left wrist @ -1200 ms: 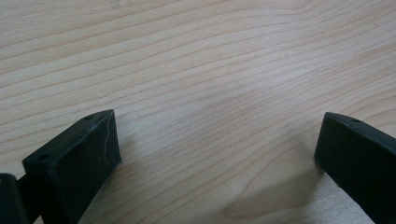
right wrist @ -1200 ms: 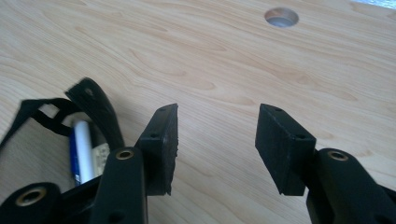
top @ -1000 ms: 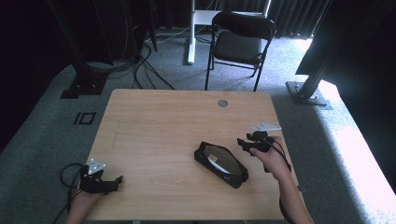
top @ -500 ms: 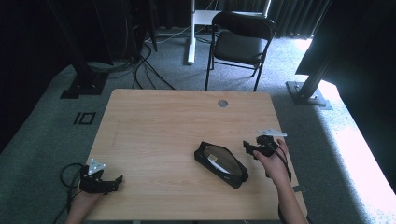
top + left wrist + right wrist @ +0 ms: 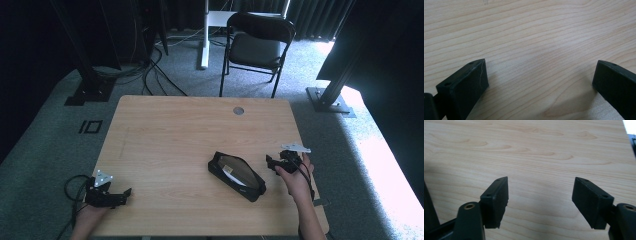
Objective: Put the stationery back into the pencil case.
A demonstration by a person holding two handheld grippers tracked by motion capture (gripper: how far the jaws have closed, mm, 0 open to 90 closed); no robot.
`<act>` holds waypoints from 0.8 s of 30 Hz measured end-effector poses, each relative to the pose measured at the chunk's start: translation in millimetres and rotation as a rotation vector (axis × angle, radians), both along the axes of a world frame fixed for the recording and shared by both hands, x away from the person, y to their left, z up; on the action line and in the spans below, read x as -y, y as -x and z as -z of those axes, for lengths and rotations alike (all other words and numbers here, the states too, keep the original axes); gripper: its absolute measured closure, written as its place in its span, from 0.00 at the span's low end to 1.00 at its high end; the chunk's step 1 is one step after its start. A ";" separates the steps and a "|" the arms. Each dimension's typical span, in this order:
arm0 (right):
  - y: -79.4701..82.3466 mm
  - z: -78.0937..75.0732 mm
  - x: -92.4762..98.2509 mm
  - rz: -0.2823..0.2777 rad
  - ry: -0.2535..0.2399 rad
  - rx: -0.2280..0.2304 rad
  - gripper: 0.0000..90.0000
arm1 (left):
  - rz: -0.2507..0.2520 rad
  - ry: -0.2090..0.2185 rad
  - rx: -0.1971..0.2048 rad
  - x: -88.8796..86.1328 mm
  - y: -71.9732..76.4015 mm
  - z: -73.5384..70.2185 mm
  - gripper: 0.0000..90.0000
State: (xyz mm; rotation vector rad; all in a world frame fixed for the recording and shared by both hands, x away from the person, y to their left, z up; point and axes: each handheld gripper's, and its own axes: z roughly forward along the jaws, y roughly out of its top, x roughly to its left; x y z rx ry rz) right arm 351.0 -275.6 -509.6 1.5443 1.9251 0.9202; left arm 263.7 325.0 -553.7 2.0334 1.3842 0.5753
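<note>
Black fabric forms the pouch [image 5: 236,176], which lies on the wooden table [image 5: 170,135] just beside the right gripper [image 5: 272,163], on the side its jaws point toward, apart from them. Against the earlier high views, the right gripper has drawn away from the pouch end toward the table's right edge and sits lower; its jaws have just been opening, with nothing between them. The pouch has kept its place and its slant. The left gripper [image 5: 125,192] and its hand have not shifted. No brand, label or writing is legible on the pouch, the grippers or the table; a pale item shows through the pouch's open top, too small to identify. Right hand [image 5: 295,180]: enters from the bottom edge, forearm angled up the table, gripper body held in the fist, grey three-cornered plate uppermost. In the right gripper view, the right gripper [image 5: 540,202] has both jaws spread wide over bare wood grain. Left hand [image 5: 92,212]: rests at the near left corner of the table, cable looped behind it. In the left gripper view, the left gripper [image 5: 540,82] likewise stands wide apart above bare wood, gripping nothing, well apart from the pouch.
</note>
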 end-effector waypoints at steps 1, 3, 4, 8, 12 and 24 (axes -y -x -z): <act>1.1 0.5 0.8 0.004 -0.002 0.006 0.28 | 0.000 0.000 0.000 0.0 0.0 0.0 0.00; 3.7 1.7 1.9 0.033 -0.006 0.010 0.23 | 0.000 0.000 0.000 0.0 0.0 0.0 0.00; 4.9 2.5 2.3 0.040 -0.005 0.012 0.21 | 0.000 0.000 0.000 0.0 0.0 0.0 0.00; 9.7 4.4 5.4 0.076 -0.008 0.045 0.18 | 0.000 0.000 0.000 0.0 0.0 0.0 0.00; 13.8 5.9 6.1 0.070 -0.014 0.051 0.15 | 0.000 0.000 0.000 0.0 0.0 0.0 0.00; 32.0 16.9 14.4 0.088 0.012 0.025 0.15 | 0.000 0.000 0.000 0.0 0.0 0.0 0.00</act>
